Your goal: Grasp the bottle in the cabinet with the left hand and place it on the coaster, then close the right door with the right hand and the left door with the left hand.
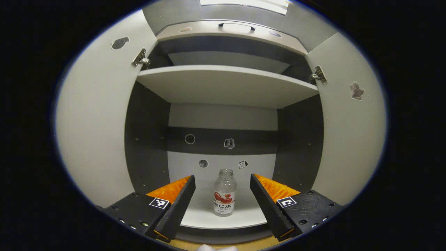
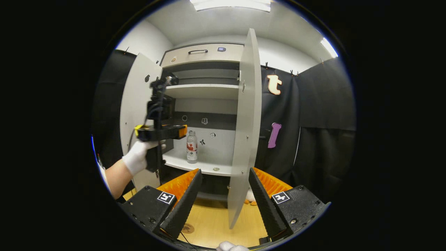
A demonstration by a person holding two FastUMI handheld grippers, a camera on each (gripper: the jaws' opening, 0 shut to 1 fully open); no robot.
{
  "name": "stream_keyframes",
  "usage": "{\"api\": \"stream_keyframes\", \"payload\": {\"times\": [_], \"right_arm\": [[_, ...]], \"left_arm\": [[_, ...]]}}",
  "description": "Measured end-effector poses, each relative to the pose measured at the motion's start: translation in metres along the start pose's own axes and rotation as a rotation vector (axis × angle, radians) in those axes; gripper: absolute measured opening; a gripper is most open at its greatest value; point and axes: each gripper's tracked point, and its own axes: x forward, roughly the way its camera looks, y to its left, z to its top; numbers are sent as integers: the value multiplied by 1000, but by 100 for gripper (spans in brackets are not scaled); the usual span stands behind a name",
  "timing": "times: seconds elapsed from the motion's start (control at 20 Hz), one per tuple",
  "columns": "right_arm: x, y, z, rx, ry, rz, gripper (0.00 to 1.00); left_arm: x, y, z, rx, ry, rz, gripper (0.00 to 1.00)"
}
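Note:
A clear bottle [image 1: 224, 193] with a red-and-white label and no cap stands upright on the cabinet's lower shelf [image 1: 244, 218]. My left gripper [image 1: 221, 177] is open just in front of it, with one finger to each side and apart from it. In the right gripper view the same bottle [image 2: 191, 147] stands inside the cabinet, and a gloved hand holds the left gripper [image 2: 179, 131] close before it. My right gripper [image 2: 224, 170] is open and empty, farther back, facing the edge of the right door [image 2: 244, 139]. A small round coaster [image 2: 187, 228] lies on the wooden tabletop.
Both cabinet doors stand wide open: the left door [image 1: 94, 132] and the right door [image 1: 348, 139]. An upper shelf [image 1: 226, 83] spans the cabinet above the bottle. A drawer with a handle [image 2: 198, 51] tops the cabinet. Black cloth hangs to the right.

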Motion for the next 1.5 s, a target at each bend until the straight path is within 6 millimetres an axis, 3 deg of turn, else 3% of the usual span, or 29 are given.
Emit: {"api": "stream_keyframes", "payload": {"times": [0.15,0.2,0.45,0.5,0.55,0.65,0.9,0.95,1.05,1.2,1.5], "right_arm": [[0,-10,-9,-24,29,-22,84],[1,-13,-12,-27,39,-27,83],[4,-34,-31,-36,96,-64,84],[5,-37,-32,-36,102,-68,84],[5,-40,-31,-35,101,-73,84],[7,-46,-28,-34,98,-79,84],[11,-58,-34,-38,113,-95,84],[11,-59,-35,-35,119,-95,84],[9,-62,-35,-32,120,-100,84],[7,-65,-28,-31,97,-106,84],[5,-50,-36,0,91,-78,84]], "left_arm": [[42,5,-24,-4,39,18,99],[52,7,-29,2,42,28,95],[91,0,-42,31,28,44,95],[96,0,-46,37,31,48,90],[102,1,-51,43,38,56,95],[110,2,-64,36,74,67,94],[122,8,-71,34,79,76,95],[124,10,-73,44,81,87,89],[123,15,-74,61,84,106,78],[109,17,-59,60,64,108,77],[46,9,-12,34,-1,65,76]]}}
